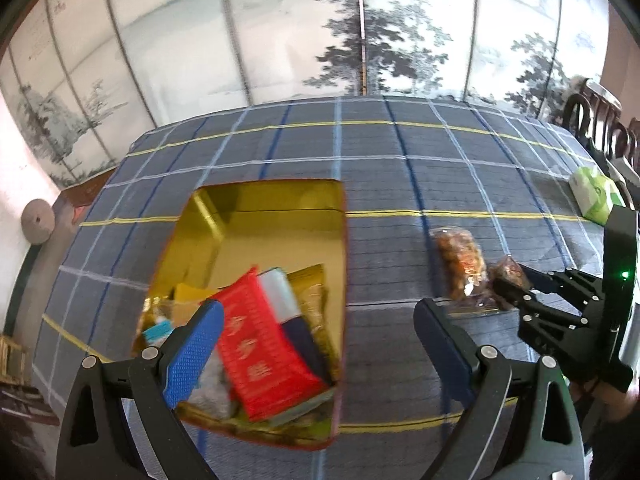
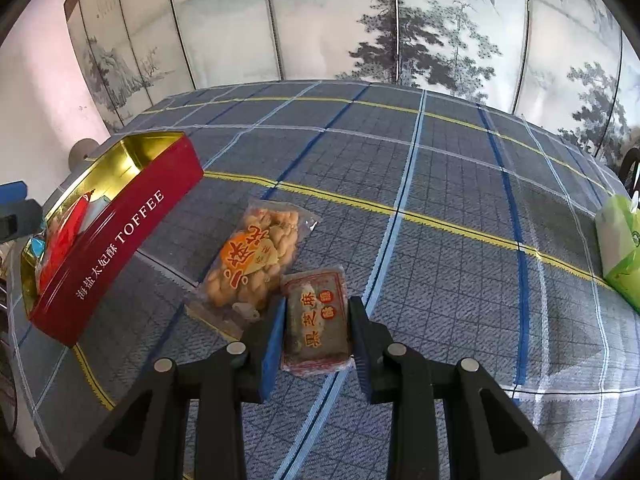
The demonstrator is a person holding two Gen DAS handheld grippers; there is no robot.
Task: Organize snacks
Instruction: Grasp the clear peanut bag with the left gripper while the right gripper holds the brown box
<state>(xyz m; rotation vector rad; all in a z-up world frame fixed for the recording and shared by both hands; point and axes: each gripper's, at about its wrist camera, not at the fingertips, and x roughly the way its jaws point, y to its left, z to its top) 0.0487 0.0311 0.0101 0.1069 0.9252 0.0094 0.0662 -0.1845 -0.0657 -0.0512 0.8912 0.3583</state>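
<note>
The sesame cake packet (image 2: 316, 316) on the table (image 2: 440, 208) beside the peanut bag (image 2: 256, 260) looks light, slick and crushable, so you should hold it by its long edges, gently. Your right gripper (image 2: 316, 340) has its fingers (image 2: 272, 344) clenched on both sides of it; your left gripper (image 1: 320, 344) hangs released, wide and empty, over the toffee tin (image 2: 120, 232).

home dining room, painted folding screen (image 2: 360, 28), checked tablecloth (image 2: 440, 200)
</note>
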